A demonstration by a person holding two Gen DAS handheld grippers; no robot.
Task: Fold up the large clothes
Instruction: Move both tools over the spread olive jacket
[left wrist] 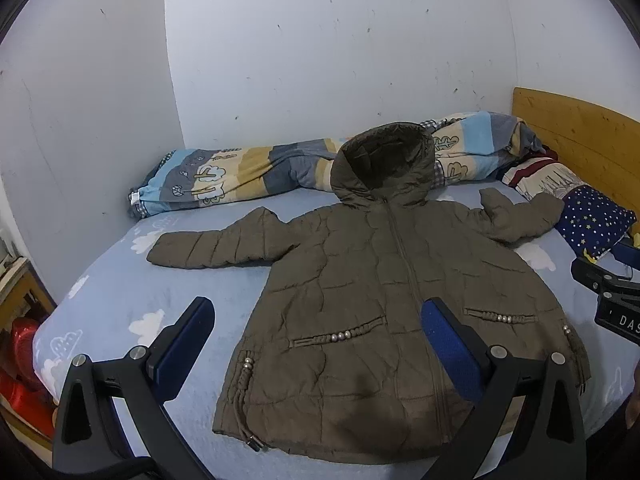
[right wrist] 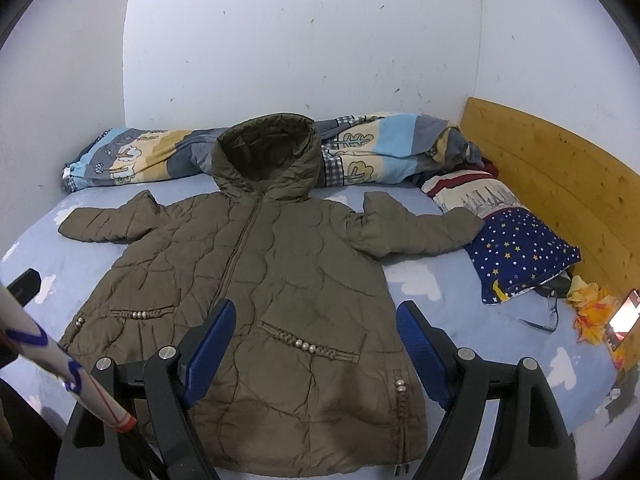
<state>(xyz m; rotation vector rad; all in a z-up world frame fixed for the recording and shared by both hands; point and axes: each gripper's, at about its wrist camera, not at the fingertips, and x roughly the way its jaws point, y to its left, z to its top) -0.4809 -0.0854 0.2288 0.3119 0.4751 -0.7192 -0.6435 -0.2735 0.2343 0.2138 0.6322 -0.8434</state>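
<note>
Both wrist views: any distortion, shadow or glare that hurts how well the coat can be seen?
Left wrist view: strong fisheye bend with dark corners; coat sharp, a soft shadow on its hem. Right wrist view: same bend curving the headboard; coat sharp, the only glare a lit phone screen at the right edge.

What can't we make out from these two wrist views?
- Coat hem: hidden behind the gripper frames in both views.
- Right gripper: cut off by the left view's right edge; only its body shows there.
- Small lit thing beside the headboard: too small to identify, right view.
- Red things: cut off at the left view's edge.
</note>
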